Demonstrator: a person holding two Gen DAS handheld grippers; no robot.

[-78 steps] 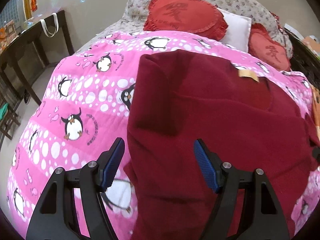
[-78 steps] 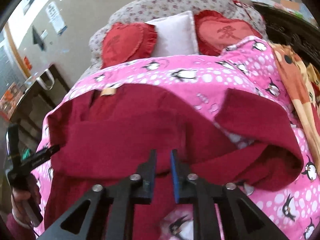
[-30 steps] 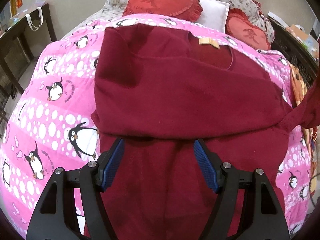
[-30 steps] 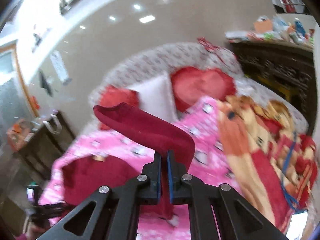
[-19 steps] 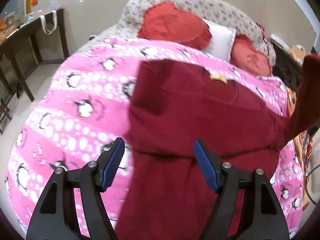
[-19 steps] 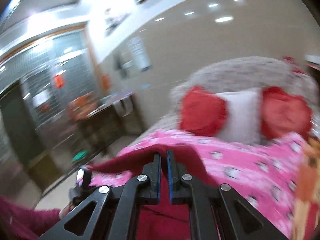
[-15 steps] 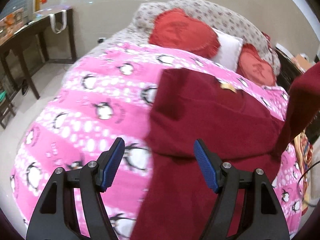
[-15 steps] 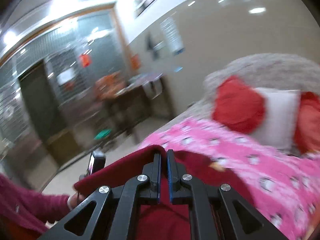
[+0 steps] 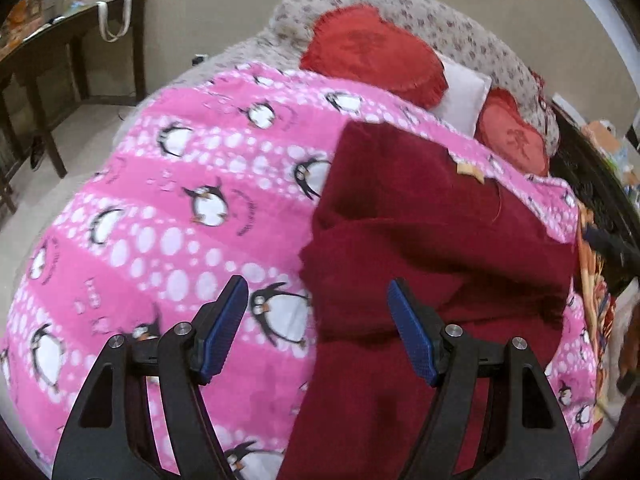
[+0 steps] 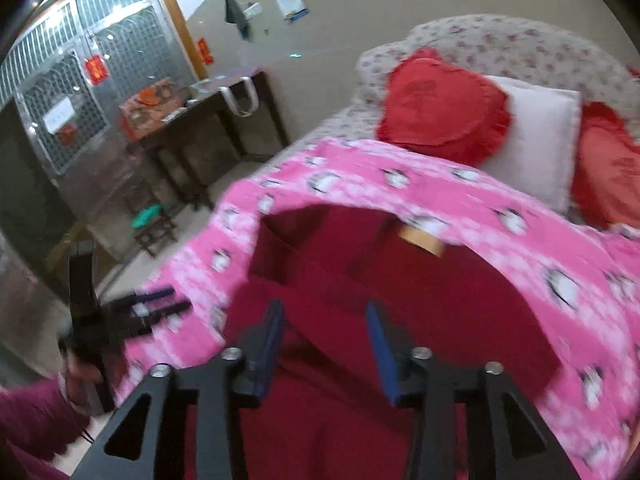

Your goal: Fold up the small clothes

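A dark red sweater [image 9: 432, 240] lies on the pink penguin blanket [image 9: 180, 208], both sleeves folded across its body, a tan neck label [image 9: 470, 169] at its far end. My left gripper [image 9: 318, 320] is open and empty, hovering over the sweater's left edge near the hem. My right gripper [image 10: 326, 344] is open and empty above the folded sleeve of the sweater [image 10: 400, 300]. The left gripper also shows in the right wrist view [image 10: 156, 310] at the blanket's left edge.
Two red heart cushions [image 9: 372, 52] and a white pillow [image 9: 460, 96] lie at the bed's head. A dark side table [image 9: 60, 64] stands left of the bed. An orange patterned blanket [image 9: 592, 280] lies at the right.
My right gripper carried the right sleeve up and across the sweater, then opened and let it go. My left gripper stayed open and shifted left.
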